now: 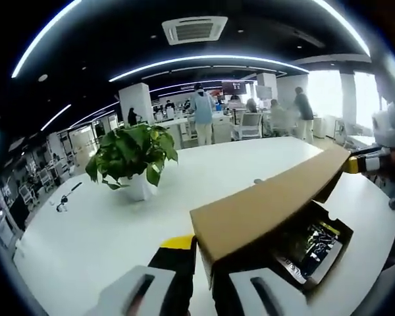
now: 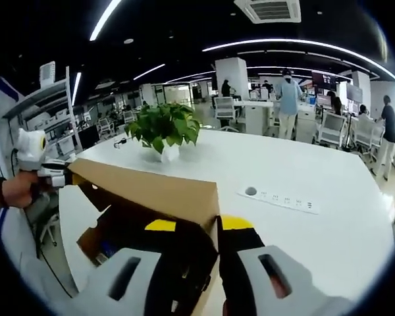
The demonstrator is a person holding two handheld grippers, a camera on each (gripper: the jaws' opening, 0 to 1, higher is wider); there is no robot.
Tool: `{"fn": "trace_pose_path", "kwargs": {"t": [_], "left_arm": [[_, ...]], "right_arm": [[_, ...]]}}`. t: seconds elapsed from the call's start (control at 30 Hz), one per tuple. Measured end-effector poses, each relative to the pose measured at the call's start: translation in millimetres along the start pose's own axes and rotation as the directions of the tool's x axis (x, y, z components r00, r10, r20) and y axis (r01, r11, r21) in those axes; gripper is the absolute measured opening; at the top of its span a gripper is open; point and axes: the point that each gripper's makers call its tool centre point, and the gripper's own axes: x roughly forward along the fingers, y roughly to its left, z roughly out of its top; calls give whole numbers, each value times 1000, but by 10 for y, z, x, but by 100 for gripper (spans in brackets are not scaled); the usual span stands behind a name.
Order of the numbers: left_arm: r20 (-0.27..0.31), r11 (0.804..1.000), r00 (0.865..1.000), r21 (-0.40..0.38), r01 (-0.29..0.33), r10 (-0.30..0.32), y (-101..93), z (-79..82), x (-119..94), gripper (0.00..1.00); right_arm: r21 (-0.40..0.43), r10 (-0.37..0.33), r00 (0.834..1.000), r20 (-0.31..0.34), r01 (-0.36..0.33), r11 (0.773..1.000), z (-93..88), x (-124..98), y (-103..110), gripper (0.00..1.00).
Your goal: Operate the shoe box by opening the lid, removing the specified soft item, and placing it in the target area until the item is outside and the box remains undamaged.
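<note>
Where the left gripper view looks along its jaws, the left hand-held gripper (image 1: 196, 273) pinches one corner of the raised lid (image 1: 270, 201), baring the box (image 1: 316, 247) on the desk (image 1: 85, 243). Right gripper view: the right hand-held gripper (image 2: 210, 240) clamps the opposite corner, apparently steadying it; the other gripper (image 2: 49, 172) shows far left.

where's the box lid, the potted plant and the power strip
box lid (image 1: 270, 204), left gripper view, on its brown outer face
potted plant (image 2: 163, 128), right gripper view, on the green leaves
power strip (image 2: 281, 197), right gripper view, on its white top
</note>
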Motion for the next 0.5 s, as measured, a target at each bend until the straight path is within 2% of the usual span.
{"fn": "trace_pose_path", "kwargs": {"t": [0.23, 0.5], "left_arm": [[-2, 1000, 1000, -3, 0, 0, -1, 7, 8, 7], [2, 1000, 1000, -16, 5, -4, 4, 21, 23, 8]], "right_arm": [[42, -26, 1000, 15, 26, 999, 28, 45, -102, 8], [0, -68, 997, 27, 68, 998, 54, 80, -139, 5]]}}
